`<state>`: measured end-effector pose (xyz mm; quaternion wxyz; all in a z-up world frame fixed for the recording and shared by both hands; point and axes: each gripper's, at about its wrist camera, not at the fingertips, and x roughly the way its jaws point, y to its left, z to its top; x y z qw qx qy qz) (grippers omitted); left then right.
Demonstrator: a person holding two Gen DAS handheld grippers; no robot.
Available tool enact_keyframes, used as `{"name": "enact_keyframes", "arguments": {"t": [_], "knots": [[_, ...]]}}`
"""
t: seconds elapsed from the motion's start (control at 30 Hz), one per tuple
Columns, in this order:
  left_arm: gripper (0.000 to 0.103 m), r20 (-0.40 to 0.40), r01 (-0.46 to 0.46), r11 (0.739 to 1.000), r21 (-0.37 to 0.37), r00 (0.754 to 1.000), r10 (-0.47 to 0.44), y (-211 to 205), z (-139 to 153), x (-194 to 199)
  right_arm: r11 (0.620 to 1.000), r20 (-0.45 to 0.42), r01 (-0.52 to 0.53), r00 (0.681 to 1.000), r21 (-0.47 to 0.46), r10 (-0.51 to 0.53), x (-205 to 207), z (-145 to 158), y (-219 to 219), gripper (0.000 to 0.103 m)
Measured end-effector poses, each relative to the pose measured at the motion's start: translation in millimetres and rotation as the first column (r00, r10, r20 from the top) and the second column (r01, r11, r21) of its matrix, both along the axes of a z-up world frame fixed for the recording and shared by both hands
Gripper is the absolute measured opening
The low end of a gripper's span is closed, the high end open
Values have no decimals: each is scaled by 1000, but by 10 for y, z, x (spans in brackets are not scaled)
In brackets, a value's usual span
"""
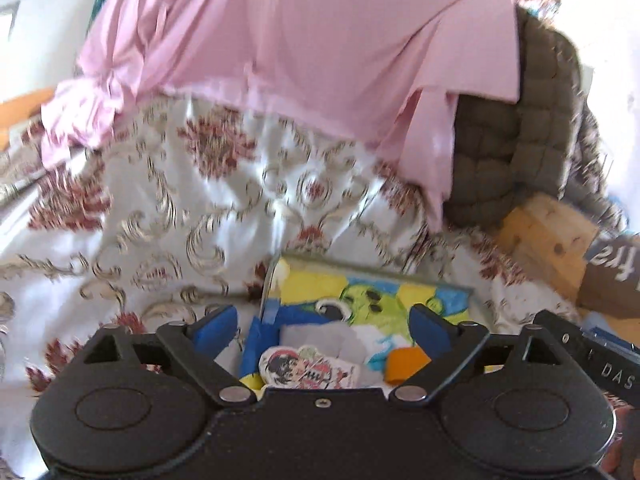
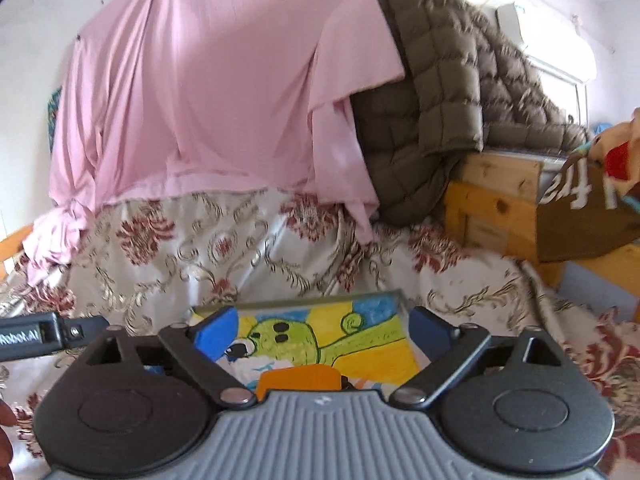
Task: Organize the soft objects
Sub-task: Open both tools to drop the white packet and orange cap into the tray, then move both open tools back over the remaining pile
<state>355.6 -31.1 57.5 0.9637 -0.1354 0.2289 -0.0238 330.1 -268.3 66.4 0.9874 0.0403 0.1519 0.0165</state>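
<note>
Soft objects [image 1: 316,356] lie between both wide-open, empty tongs [image 1: 320,320] [image 2: 320,322]; grasping one appears next, requiring closure.

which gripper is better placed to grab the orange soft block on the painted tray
Right, probably. In the right wrist view the orange block sits almost centred between the open right gripper. In the left wrist view it lies off beside one finger of the open left gripper, with other small items in between.

Smooth pink cloth [image 2: 192,92], quilted matt olive jacket [image 2: 432,92], glossy floral bedspread [image 1: 180,208], knotty wood [image 2: 496,200]
</note>
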Motion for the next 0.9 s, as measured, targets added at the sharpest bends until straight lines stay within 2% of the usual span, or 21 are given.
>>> {"name": "enact_keyframes", "arguments": {"t": [0.27, 0.57, 0.7, 0.9], "knots": [[102, 123, 5, 999, 46, 992, -10, -126, 289, -760, 1000, 91, 0, 996, 9, -1, -729, 204, -42, 102], [102, 212, 5, 997, 82, 977, -22, -185, 393, -1587, 1000, 151, 5, 989, 18, -8, -1584, 169, -89, 103], [102, 230, -6, 993, 116, 973, -21, -167, 341, -1927, 999, 154, 2, 988, 34, -7, -1890, 79, -142, 103], [102, 200, -26, 983, 184, 980, -12, -91, 152, -2273, 1000, 103, 14, 995, 20, -16, -2136, -63, -134, 103]]}}
